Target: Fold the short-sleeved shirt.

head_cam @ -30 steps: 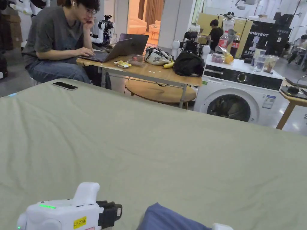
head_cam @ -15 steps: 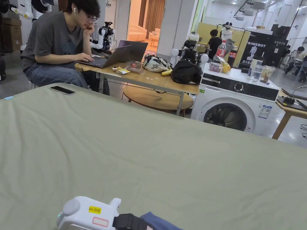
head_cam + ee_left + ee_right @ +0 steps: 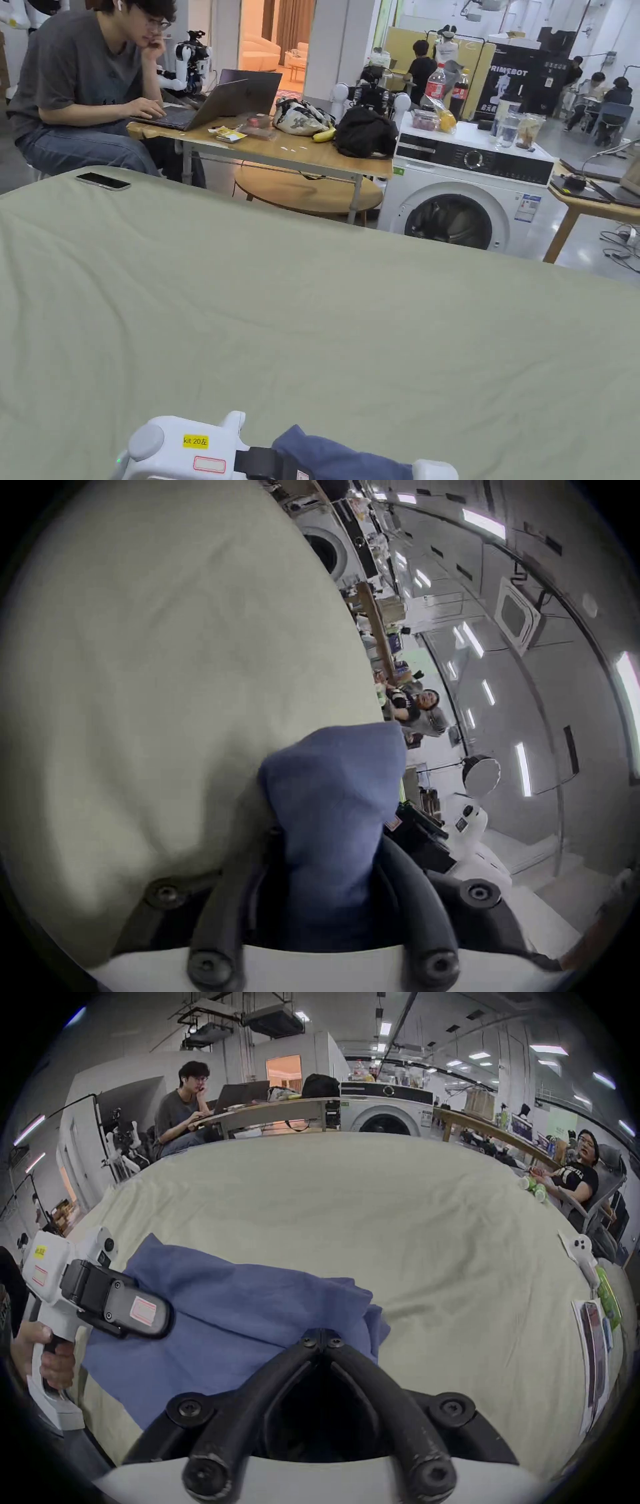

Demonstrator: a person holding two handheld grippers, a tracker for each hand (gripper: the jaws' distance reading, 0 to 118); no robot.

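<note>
Head view: the blue short-sleeved shirt (image 3: 340,459) sits at the near edge of the pale green cloth-covered table (image 3: 325,325), bunched between the left gripper (image 3: 275,465) and the white housing of the right gripper (image 3: 434,470).

Left gripper view: both dark jaws are closed against a gathered fold of the shirt (image 3: 332,812), which stands up between them and projects past the tips. The table covering (image 3: 156,670) lies behind it.

Right gripper view: the right gripper (image 3: 322,1340) has its jaw tips brought together at the shirt's near right edge, with blue fabric (image 3: 242,1303) pinched at the tips. The shirt spreads in loose folds across the table surface (image 3: 415,1234) towards the left gripper (image 3: 152,1314), whose black jaw lies over the fabric's left portion. A hand (image 3: 48,1359) grips the left gripper's handle.

Background items: a phone (image 3: 103,181) lies at the far left of the table; a washing machine (image 3: 459,197) stands beyond the far edge; a seated person (image 3: 81,94) works at a laptop (image 3: 212,103).
</note>
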